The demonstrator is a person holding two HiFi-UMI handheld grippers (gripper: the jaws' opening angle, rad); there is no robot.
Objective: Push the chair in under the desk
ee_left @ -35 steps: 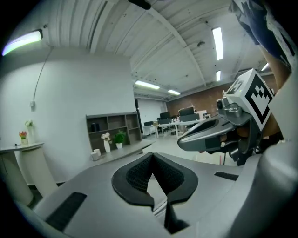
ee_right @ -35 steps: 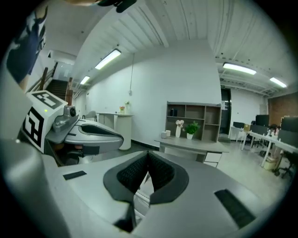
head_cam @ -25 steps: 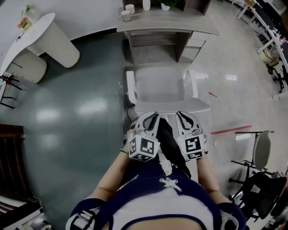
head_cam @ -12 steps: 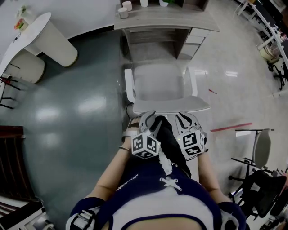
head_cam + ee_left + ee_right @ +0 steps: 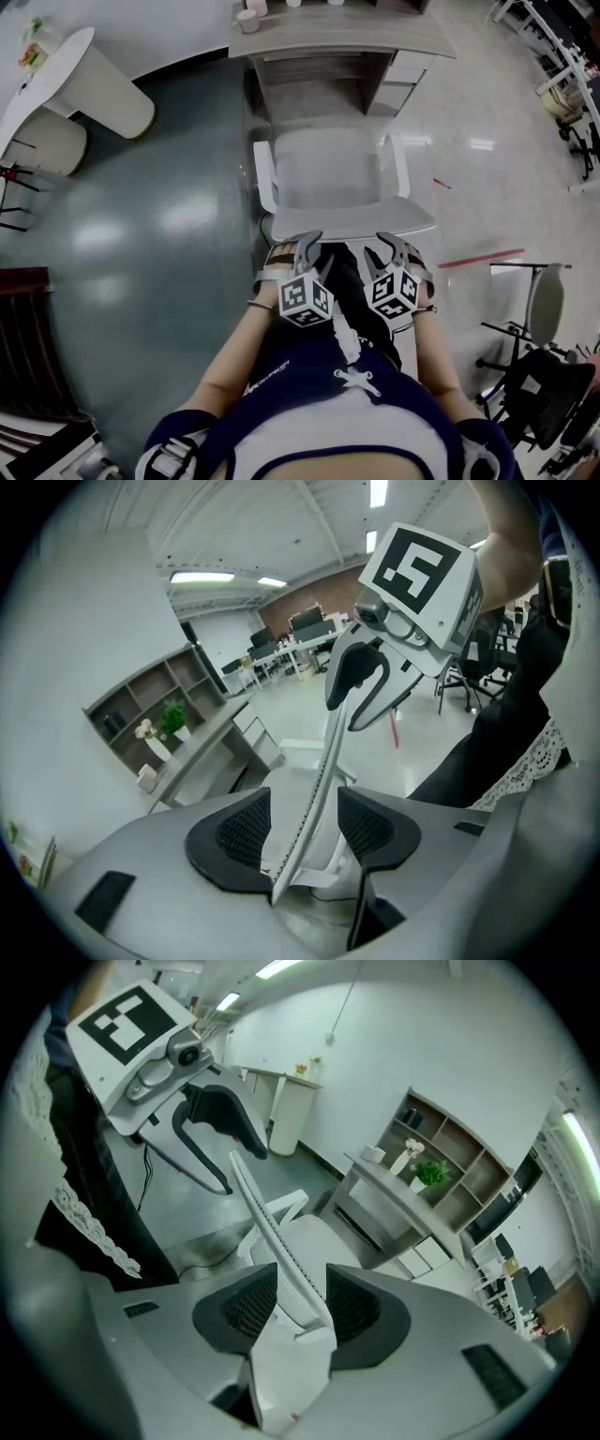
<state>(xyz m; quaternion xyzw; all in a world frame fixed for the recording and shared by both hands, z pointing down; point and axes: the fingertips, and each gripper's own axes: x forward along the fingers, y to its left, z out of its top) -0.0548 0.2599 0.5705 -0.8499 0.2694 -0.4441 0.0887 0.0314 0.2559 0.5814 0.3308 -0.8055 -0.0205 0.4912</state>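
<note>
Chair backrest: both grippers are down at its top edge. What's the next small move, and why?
Probably close both jaws on the chair backrest. The left gripper and right gripper have just been opening and now straddle its top edge, pads not pressing, and the seat is not yet under the desk.

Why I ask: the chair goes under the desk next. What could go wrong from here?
1. The left gripper and right gripper have just been opening their jaws, which straddle the backrest unclamped; they could slip off in a push.
2. The armrest looks in line with the drawers and may catch.
3. A bump could shake the cups on the desk.
</note>
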